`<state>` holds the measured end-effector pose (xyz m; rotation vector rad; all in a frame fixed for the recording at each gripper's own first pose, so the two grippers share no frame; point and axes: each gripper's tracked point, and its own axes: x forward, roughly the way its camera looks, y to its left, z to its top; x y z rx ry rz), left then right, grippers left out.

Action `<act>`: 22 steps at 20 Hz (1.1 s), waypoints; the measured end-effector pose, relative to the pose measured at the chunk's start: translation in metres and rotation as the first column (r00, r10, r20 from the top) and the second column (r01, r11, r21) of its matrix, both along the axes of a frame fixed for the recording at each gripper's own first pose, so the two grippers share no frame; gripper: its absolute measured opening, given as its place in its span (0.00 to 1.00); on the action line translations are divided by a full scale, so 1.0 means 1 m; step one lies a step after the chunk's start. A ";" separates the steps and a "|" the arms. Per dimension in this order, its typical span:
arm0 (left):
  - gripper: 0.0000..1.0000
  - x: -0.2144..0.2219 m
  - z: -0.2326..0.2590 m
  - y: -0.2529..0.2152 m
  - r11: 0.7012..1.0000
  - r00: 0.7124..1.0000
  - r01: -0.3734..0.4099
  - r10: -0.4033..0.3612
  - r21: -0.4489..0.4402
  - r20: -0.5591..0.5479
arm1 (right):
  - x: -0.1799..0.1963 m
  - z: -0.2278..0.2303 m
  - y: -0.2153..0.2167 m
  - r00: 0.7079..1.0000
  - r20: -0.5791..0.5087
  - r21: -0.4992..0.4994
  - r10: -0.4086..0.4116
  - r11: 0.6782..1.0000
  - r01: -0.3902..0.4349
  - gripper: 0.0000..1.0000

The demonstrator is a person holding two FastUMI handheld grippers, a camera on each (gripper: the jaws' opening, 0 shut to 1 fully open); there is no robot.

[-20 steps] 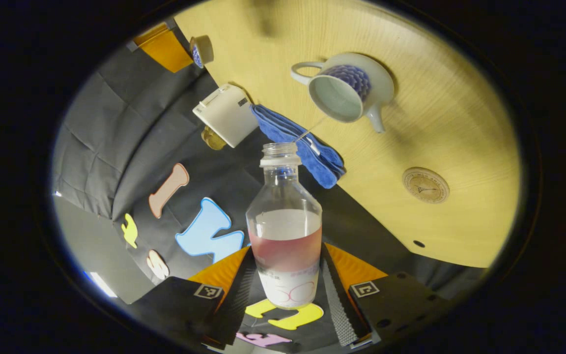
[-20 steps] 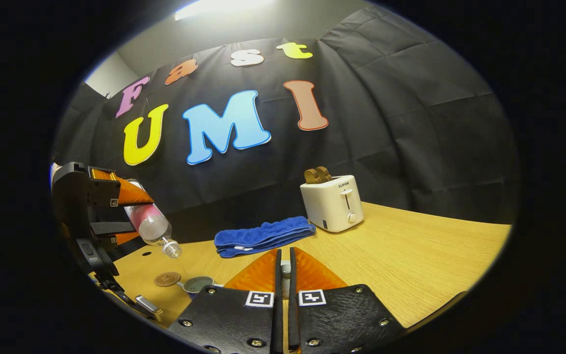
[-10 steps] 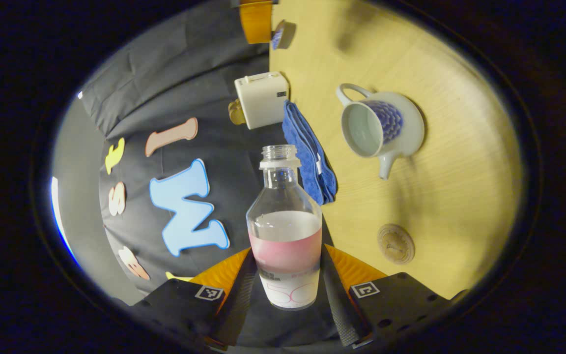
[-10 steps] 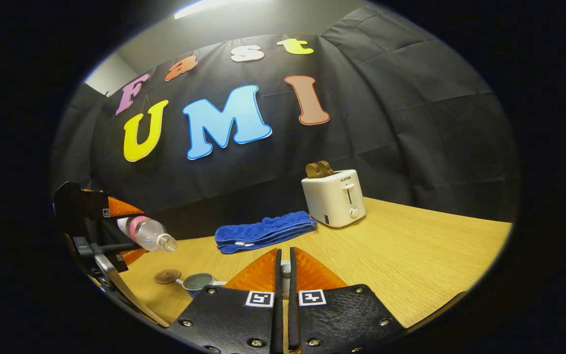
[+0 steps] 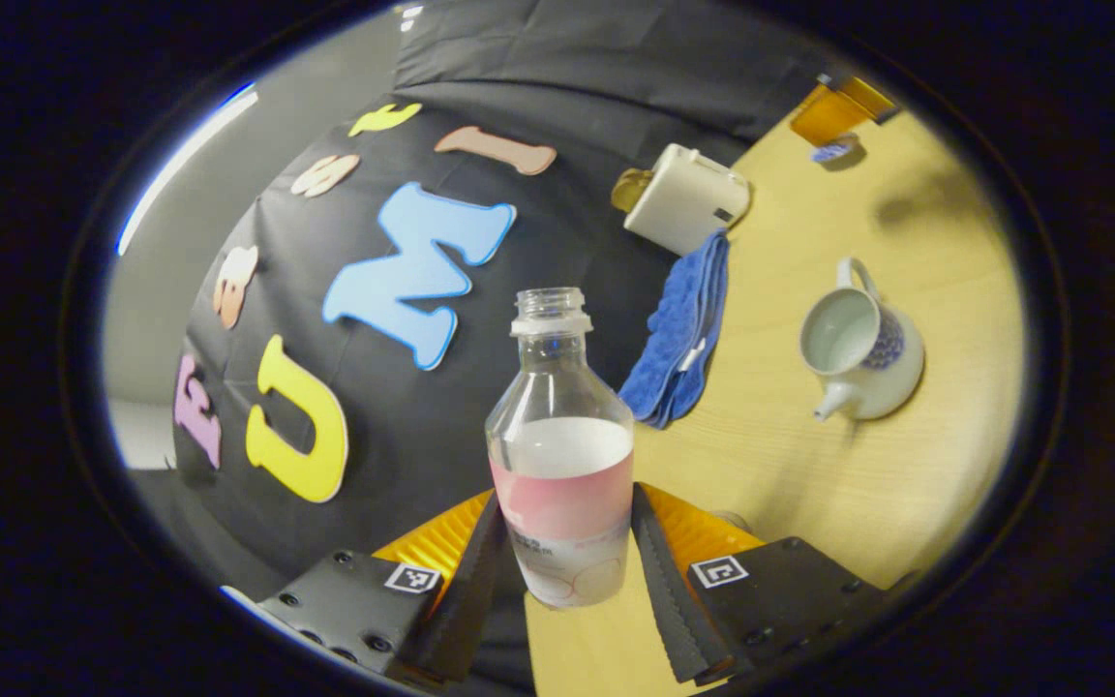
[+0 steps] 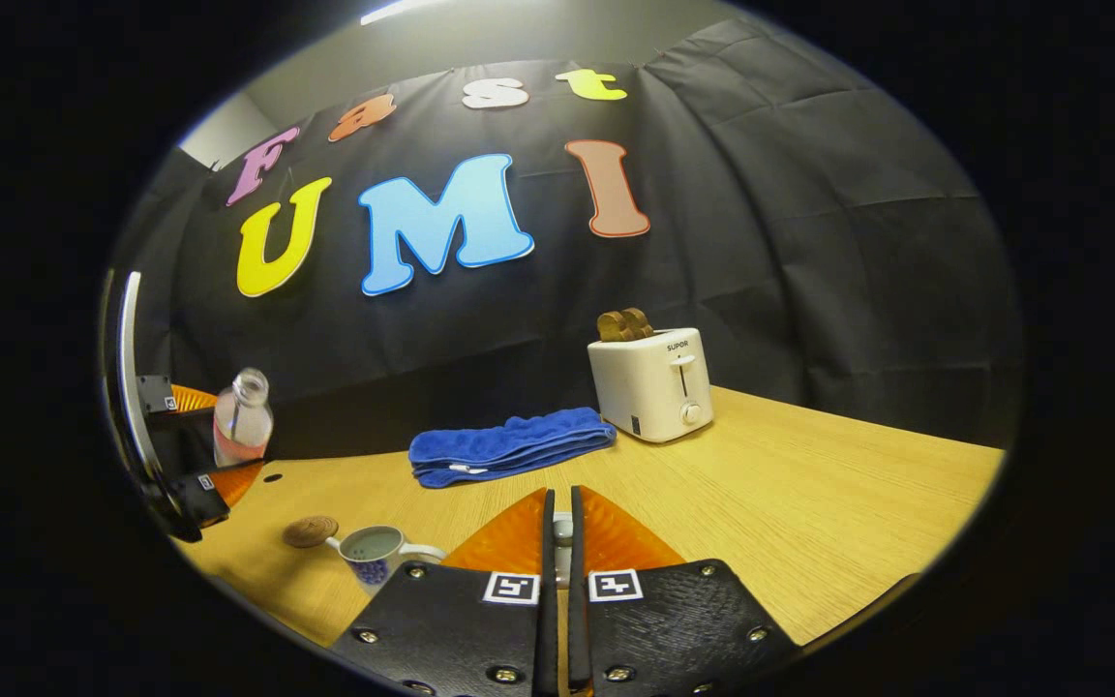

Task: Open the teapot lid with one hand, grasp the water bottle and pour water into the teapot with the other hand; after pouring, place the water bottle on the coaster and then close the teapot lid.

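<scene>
Clear plastic water bottle (image 5: pixel 560 455), uncapped: returned upright since pouring, clamped in left gripper (image 5: pixel 559 571); round brown coaster (image 6: pixel 311 530) next. Right gripper (image 6: pixel 557 542) clenched on small white lid.

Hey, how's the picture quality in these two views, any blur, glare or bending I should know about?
Left gripper view: the water bottle is sharp, the teapot fairly crisp, and the table edge bows from fisheye distortion. Right gripper view: a ceiling light blows out at the top, the toaster is clear, and the far left edge is dim and smeared.
</scene>
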<state>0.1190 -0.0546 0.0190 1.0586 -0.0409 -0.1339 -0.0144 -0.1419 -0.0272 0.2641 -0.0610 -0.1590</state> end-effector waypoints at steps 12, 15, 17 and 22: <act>0.85 0.042 -0.041 0.047 0.648 0.973 -0.097 -0.100 -0.756 -0.210 | 0.006 -0.010 0.005 0.999 -0.044 -0.030 -0.002 1.000 0.001 0.05; 0.85 0.050 -0.046 0.049 0.580 0.972 -0.112 -0.103 -0.807 -0.209 | 0.006 -0.011 0.005 0.999 -0.045 -0.028 0.000 1.000 -0.001 0.04; 0.85 0.052 -0.049 0.048 0.579 0.973 -0.121 -0.092 -0.806 -0.211 | 0.007 -0.011 0.004 0.999 -0.046 -0.028 -0.002 1.000 0.001 0.04; 0.84 0.055 -0.062 0.047 0.600 0.968 -0.157 -0.064 -0.784 -0.243 | 0.006 -0.010 0.003 0.999 -0.043 -0.029 -0.007 1.000 0.006 0.04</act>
